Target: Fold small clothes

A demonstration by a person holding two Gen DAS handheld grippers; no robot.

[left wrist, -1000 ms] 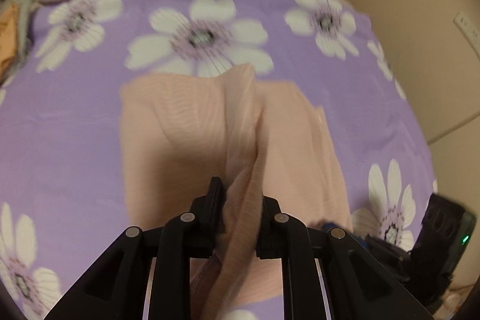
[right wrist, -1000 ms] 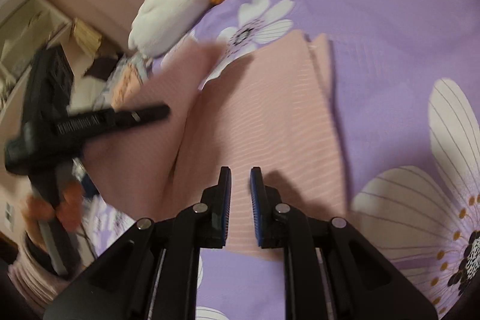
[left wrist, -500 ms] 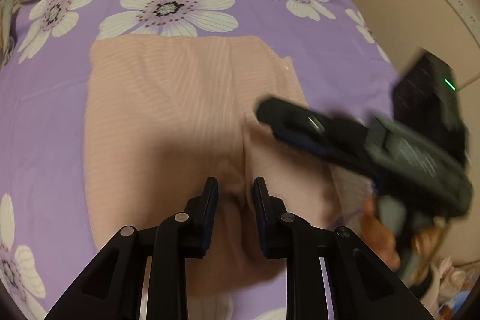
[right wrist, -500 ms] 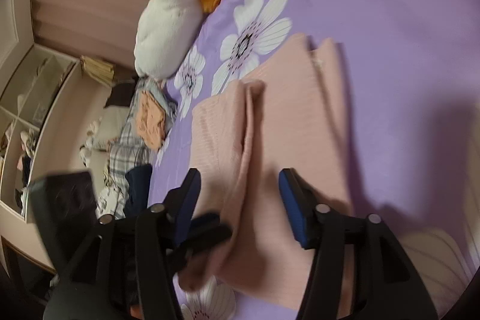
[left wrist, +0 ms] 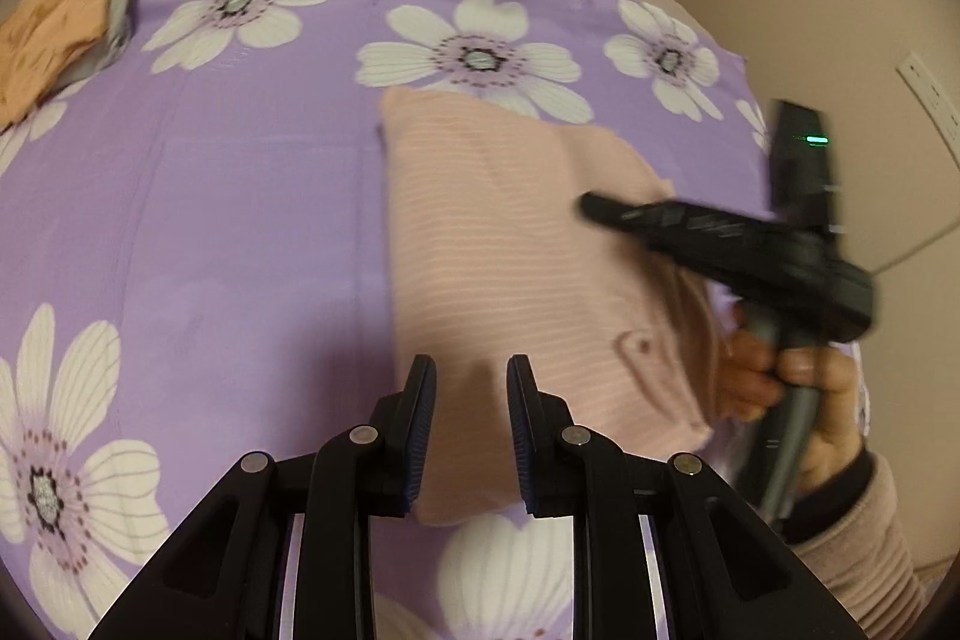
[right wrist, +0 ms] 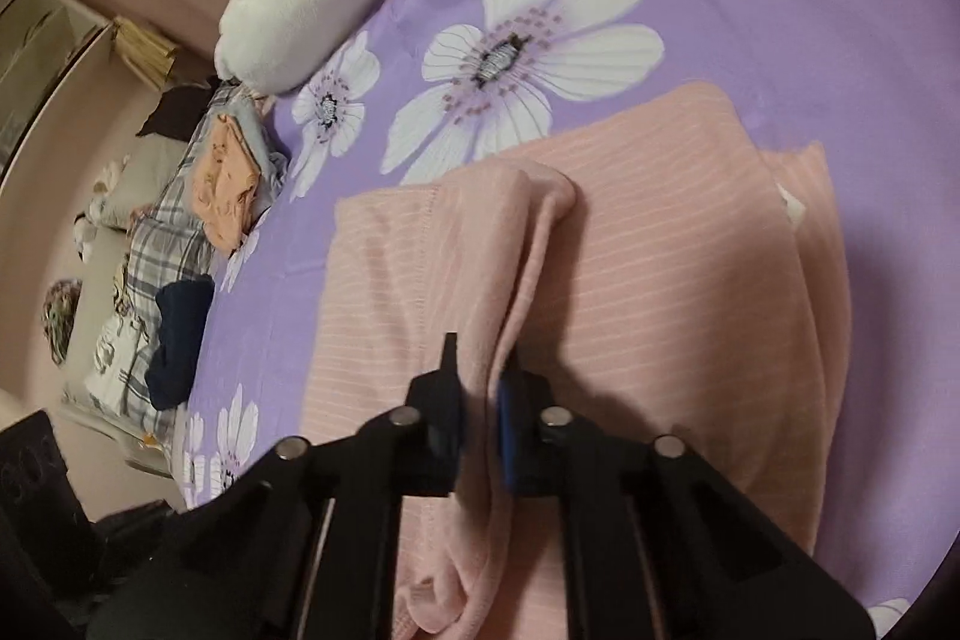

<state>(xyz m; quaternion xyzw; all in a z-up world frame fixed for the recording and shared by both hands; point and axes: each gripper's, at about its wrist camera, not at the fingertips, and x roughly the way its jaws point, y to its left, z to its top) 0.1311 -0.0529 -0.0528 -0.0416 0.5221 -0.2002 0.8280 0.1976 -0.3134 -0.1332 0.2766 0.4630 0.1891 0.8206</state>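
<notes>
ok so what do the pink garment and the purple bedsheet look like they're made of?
Pink garment: soft ribbed knit, matte, judging by the fine parallel ribs and the limp bunching where the right gripper pinches it. Fibre can't be told.
Purple bedsheet: thin, smooth woven cloth with a printed white flower pattern, faint sheen and shallow creases; possibly cotton or polyester.

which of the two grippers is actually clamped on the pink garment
The right gripper: its jaws are shut on a raised fold of the pink garment. The left gripper is open, with nothing between its fingers.
</notes>
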